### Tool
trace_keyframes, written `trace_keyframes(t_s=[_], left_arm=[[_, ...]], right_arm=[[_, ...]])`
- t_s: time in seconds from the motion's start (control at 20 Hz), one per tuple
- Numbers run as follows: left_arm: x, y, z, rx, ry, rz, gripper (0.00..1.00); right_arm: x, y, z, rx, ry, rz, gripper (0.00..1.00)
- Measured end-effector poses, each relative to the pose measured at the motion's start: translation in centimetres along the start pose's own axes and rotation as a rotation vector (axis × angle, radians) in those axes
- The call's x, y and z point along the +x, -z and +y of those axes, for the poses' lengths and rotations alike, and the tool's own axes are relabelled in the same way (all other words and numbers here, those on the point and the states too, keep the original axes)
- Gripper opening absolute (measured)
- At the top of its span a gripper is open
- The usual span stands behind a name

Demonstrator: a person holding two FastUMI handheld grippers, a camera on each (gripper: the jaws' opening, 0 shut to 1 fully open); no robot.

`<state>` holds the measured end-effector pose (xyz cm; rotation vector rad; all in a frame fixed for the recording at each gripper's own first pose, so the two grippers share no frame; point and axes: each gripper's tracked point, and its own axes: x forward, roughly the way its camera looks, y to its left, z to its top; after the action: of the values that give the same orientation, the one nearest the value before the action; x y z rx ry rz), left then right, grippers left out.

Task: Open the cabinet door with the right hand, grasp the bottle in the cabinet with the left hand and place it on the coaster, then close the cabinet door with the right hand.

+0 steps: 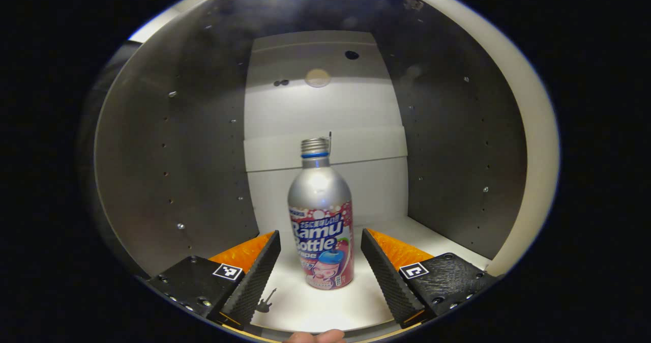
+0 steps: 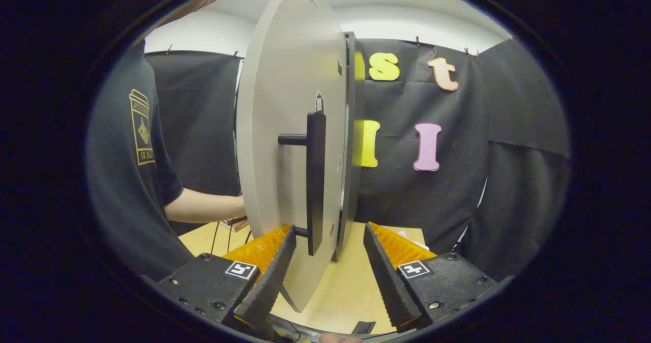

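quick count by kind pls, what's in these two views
bottle: 1
cabinet: 1
cabinet door: 1
door handle: 1
table: 1
grippers, left and right: 2
person: 1
total: 8

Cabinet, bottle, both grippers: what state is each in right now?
Cabinet door: swung open, seen nearly edge-on.
Door handle: ungripped, ahead of the right gripper's fingers.
Bottle: upright on the cabinet floor, capped.
Left gripper: open, fingers flanking the bottle, not touching.
Right gripper: open.
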<state>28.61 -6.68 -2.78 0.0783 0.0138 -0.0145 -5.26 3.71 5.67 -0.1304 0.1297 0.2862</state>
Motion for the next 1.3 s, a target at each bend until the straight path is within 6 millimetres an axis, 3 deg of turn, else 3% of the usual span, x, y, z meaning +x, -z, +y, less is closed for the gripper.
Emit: trace_keyframes(t_s=[0.25,0.5,0.55,0.6,0.75,0.85,0.95,1.3], left_arm=[[1.3,1.2,-0.7,-0.022,-0.006,0.006,0.96],[2.9,0.7,-0.3,-0.056,-0.035,-0.008,0.96],[3.1,0.7,0.0,-0.056,-0.047,-0.006,1.0],[3.4,0.8,0.0,-0.06,-0.051,-0.006,0.8],[2.2,0.0,0.1,-0.082,-0.053,-0.013,0.78],[0.8,-0.8,0.5,-0.091,-0.056,-0.026,0.76],[-1.8,-1.1,1.5,-0.101,-0.066,-0.03,0.76],[-13.2,-0.2,6.7,-0.071,-0.05,-0.026,0.76]], right_arm=[[0.1,0.1,-0.5,0.006,0.009,0.021,0.87],[0.1,0.2,-0.7,0.016,0.017,0.03,0.87],[0.1,0.1,-0.7,0.015,0.014,0.032,0.87],[0.1,0.2,-0.7,0.011,0.01,0.033,0.87],[0.3,0.2,-0.8,0.009,0.006,0.038,0.87],[0.3,0.2,-0.9,0.014,0.009,0.034,0.88],[0.3,0.2,-0.8,0.021,-0.003,0.03,0.88],[0.4,0.6,-1.1,0.129,0.038,-0.019,0.91]])
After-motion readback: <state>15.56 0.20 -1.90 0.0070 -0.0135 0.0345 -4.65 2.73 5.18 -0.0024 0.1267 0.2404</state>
